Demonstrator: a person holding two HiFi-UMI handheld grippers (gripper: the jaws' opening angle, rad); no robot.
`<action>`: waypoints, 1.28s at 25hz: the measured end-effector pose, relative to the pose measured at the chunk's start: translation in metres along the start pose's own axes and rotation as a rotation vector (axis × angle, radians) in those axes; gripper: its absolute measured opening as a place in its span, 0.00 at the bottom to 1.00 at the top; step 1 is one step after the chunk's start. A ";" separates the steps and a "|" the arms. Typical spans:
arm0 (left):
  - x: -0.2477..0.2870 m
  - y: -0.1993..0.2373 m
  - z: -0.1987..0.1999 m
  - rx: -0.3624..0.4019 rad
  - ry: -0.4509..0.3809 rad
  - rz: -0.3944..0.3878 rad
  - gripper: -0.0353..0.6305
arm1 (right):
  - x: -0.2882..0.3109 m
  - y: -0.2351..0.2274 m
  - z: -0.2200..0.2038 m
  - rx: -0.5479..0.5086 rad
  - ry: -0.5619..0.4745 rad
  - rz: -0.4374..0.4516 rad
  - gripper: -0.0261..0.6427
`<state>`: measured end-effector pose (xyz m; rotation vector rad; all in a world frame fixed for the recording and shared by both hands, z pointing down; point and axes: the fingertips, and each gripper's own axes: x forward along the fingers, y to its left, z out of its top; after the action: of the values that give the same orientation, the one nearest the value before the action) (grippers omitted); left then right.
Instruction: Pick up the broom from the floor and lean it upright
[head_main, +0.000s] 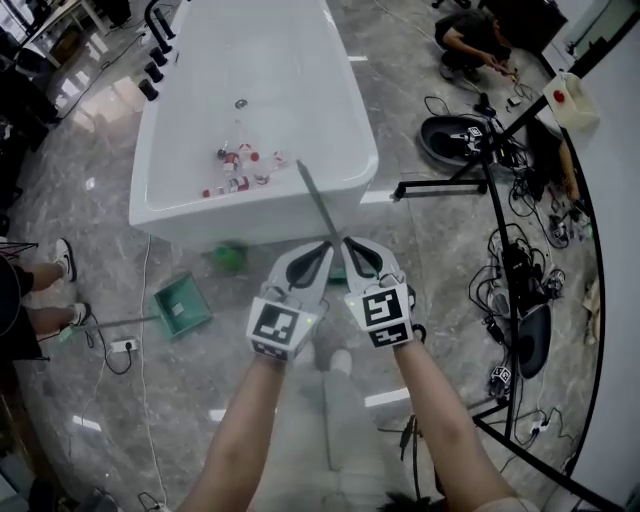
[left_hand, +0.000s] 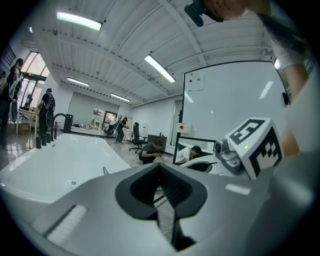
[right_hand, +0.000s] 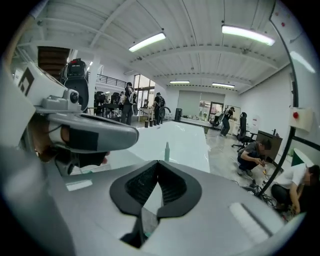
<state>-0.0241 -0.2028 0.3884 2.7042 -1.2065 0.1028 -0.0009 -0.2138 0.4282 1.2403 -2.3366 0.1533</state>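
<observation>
Your right gripper (head_main: 351, 245) was clenched on the grey handle of the broom (head_main: 315, 200), which slanted from lower centre up across the white bathtub (head_main: 355, 120). Your left gripper (head_main: 324, 250) was squeezed closed beside it, above the grey marble floor (head_main: 440, 240), with cables (head_main: 520, 262) at right.

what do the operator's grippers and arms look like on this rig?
The left gripper and right gripper match: pale grey, wedge-shaped shells with black ribbed pads lining a diamond-shaped jaw opening. Each has a cube with black-and-white square markers at its rear, left cube and right cube. The forearms are bare, with no sleeves showing. No cables visible on either gripper.
</observation>
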 end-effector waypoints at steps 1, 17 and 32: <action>-0.002 -0.003 0.007 0.008 -0.006 -0.004 0.05 | -0.007 0.002 0.009 0.000 -0.014 0.000 0.04; -0.038 -0.044 0.126 0.069 -0.109 -0.035 0.05 | -0.103 0.002 0.122 -0.016 -0.179 -0.010 0.04; -0.022 -0.053 0.184 0.136 -0.161 -0.067 0.05 | -0.130 -0.025 0.172 0.061 -0.272 0.021 0.04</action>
<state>-0.0010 -0.1867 0.1979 2.9170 -1.1899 -0.0439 0.0172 -0.1851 0.2139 1.3389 -2.5935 0.0669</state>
